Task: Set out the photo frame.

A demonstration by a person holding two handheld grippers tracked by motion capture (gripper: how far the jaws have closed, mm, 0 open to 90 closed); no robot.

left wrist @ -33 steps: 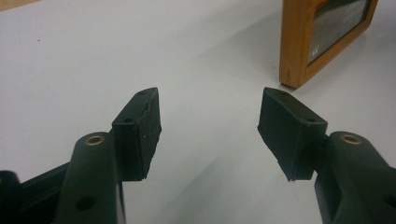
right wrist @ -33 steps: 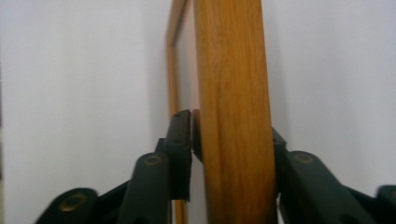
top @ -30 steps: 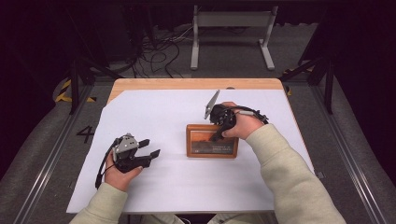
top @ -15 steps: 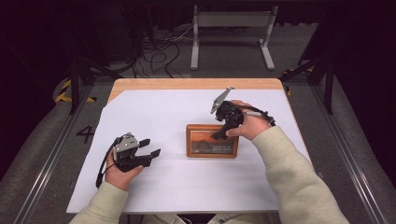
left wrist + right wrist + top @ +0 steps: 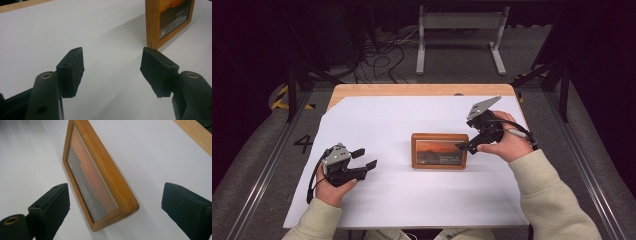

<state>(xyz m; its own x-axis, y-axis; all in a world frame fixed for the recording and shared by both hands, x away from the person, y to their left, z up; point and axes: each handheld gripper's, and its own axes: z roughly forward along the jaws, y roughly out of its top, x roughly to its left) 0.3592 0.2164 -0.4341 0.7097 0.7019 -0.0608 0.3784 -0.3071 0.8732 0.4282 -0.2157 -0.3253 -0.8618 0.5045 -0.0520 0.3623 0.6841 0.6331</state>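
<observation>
One white sheet (image 5: pixel 412 195) covered a wooden table (image 5: pixel 422 90); grey floor and one metal stand (image 5: pixel 460 35) lay beyond. Two black grippers: the left gripper (image 5: pixel 364 159) gaped empty; the right gripper (image 5: pixel 466 146), its jaws just widened, held nothing. One wooden-framed sunset picture (image 5: pixel 439 151) lay mid-sheet between them.

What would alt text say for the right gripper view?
A wooden picture frame with a sunset photo stands on a white table, seen at a slant. The right gripper is open, its black jaws either side of the frame's near corner without touching it.
</observation>
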